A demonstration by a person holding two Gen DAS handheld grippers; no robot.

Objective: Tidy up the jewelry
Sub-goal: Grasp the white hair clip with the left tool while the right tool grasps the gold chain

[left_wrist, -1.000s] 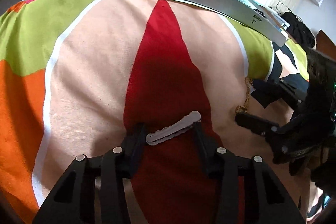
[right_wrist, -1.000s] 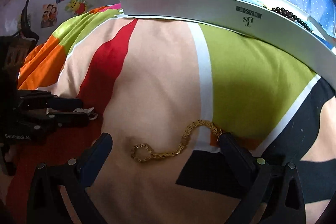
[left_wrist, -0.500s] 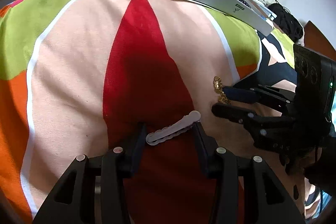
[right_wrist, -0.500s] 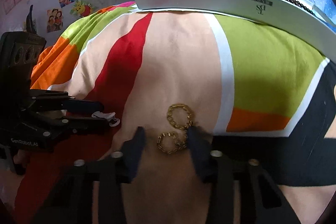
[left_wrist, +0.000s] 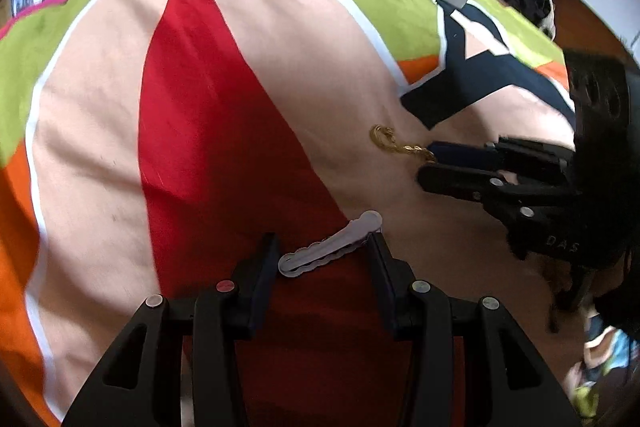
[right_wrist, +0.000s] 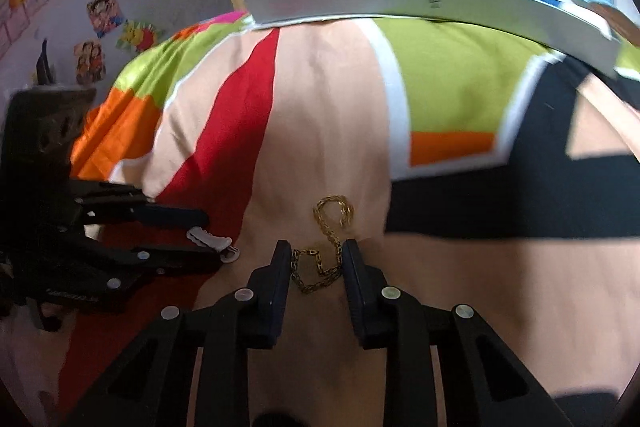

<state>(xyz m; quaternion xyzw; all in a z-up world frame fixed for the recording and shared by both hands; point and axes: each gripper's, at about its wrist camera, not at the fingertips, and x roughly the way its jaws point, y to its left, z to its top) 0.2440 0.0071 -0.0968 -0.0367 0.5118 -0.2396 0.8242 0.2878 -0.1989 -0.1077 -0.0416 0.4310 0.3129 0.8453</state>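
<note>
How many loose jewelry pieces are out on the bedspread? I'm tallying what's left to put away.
2: a gold chain between the right gripper fingers, and a white hair clip held in the left gripper. Others may lie out of frame.

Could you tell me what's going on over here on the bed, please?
A person is sorting jewelry with a hand-held gripper in each hand. The left hand-held gripper is closed on a pale scalloped hair clip, and the right hand-held gripper grips a gold chain, part of which trails out in front. Both are above the colourful bedspread. The long white box of items sits farther back.
</note>
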